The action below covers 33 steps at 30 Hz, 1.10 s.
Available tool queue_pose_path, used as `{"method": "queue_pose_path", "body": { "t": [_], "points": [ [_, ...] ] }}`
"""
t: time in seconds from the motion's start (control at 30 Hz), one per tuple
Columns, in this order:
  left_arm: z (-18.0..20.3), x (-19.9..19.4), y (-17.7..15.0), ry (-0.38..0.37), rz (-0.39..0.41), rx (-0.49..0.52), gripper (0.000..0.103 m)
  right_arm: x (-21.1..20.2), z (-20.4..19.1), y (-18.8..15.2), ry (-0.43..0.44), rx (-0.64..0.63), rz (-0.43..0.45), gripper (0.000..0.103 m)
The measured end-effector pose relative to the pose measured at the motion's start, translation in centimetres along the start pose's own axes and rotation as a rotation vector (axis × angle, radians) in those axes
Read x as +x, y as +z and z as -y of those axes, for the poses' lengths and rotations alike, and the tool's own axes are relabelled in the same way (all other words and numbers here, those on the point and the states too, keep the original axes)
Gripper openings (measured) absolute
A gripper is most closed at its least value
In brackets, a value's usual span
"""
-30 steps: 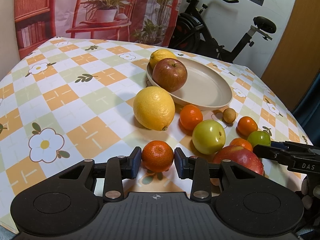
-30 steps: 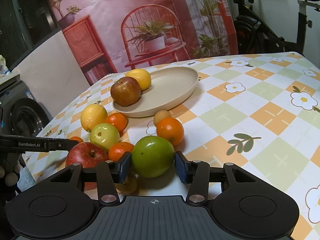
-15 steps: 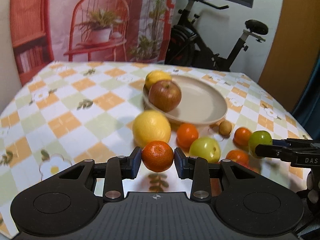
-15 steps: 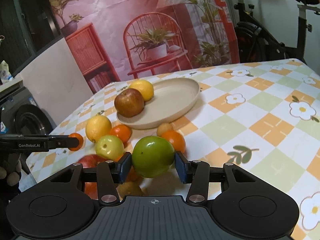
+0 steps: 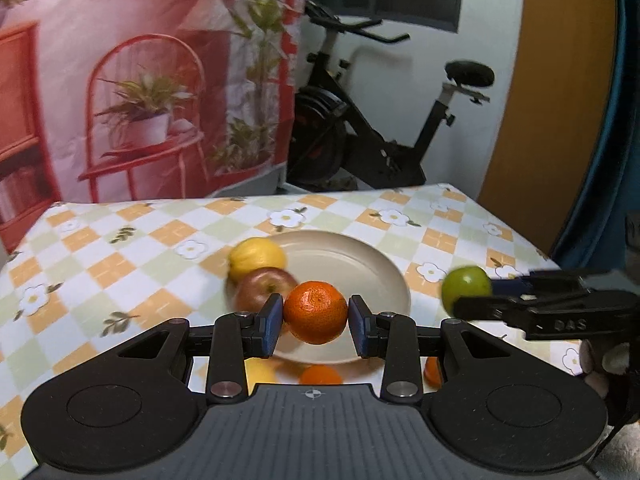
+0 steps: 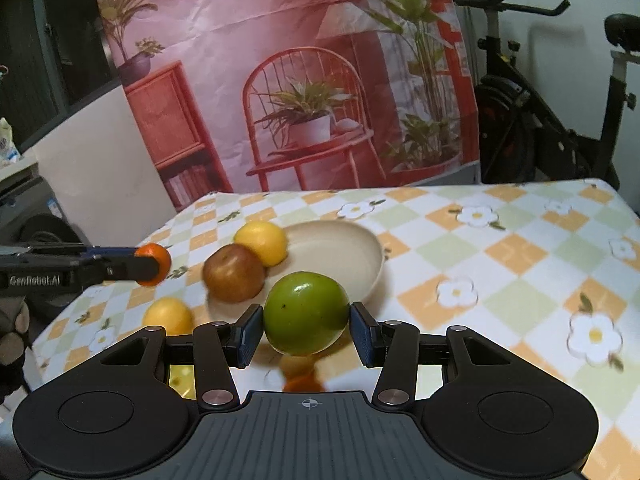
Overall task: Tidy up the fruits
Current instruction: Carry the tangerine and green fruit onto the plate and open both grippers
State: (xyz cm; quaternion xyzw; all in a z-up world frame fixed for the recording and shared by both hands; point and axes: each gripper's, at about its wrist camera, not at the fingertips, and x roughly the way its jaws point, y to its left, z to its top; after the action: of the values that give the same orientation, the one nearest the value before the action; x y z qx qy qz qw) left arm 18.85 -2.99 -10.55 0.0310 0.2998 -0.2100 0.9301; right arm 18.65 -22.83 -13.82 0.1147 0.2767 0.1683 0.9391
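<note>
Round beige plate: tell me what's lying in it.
In the round beige plate lie a reddish-brown apple and a yellow lemon, touching. The held green fruit hides part of its near rim.

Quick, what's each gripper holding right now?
Left gripper: closed on the orange, up off the table.
Right gripper: closed on the green apple, also in the air.

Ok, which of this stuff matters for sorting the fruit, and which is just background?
Job:
tangerine in left claw
green apple in right claw
plate
red apple
lemon

Background:
exercise bike
printed backdrop
</note>
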Motion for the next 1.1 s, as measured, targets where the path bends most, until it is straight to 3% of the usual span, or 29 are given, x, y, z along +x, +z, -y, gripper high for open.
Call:
{"method": "queue_pose_path", "body": {
  "t": [0.4,0.77,1.1],
  "points": [
    [0.2,6.9,-1.4,-0.003,-0.176,0.012,0.038,5.5,2.0,1.8,0.004,-0.031,-0.059,0.043],
    [-0.8,8.7,-1.3,0.027,-0.232,-0.012,0.038,9.4,2.9,2.7,0.001,-0.075,-0.089,0.044],
    [-1.0,8.7,-1.1,0.007,-0.243,-0.039,0.042,8.9,2.8,2.5,0.035,-0.082,-0.088,0.043]
  ]
}}
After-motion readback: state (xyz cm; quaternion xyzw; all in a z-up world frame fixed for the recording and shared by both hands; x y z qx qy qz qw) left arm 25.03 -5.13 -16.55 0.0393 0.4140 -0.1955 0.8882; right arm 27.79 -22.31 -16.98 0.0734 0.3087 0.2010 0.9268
